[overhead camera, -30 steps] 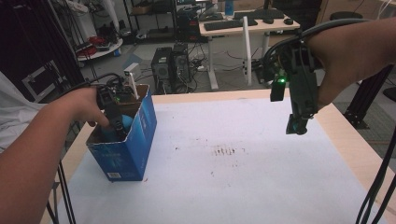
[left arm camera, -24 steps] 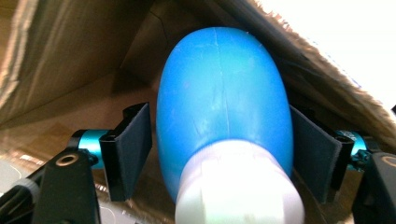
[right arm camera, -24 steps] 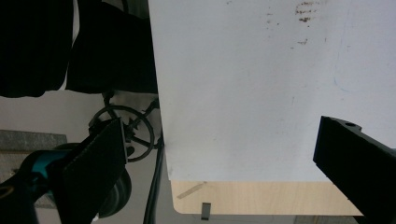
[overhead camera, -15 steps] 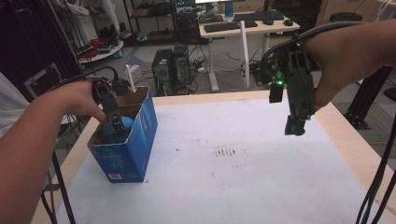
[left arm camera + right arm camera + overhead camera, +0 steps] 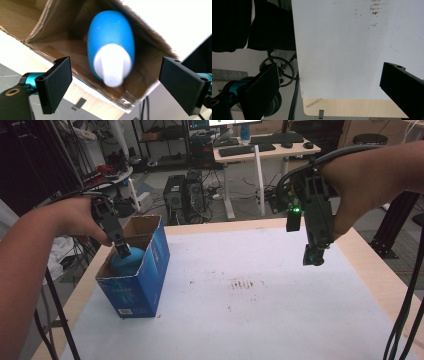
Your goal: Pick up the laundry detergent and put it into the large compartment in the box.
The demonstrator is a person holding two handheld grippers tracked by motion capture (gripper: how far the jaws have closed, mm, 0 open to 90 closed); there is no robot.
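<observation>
Left gripper sits at the mouth of the blue cardboard box; its own view shows both jaws spread wide, clamping nothing. One blue bottle, smooth rounded plastic with a white cap end, lies inside the box between those jaws, untouched. From the high view I only get the bottle's top curve; the rest is hidden by the box wall and the gripper tip. Right gripper hangs in the air over the table's right side, jaws apart, empty. One box, one bottle, two grippers. White sheet covers the wooden table; small brown smudges mid-sheet, can't make out what they are. Box bottom in the left gripper view is dark, unreadable.
</observation>
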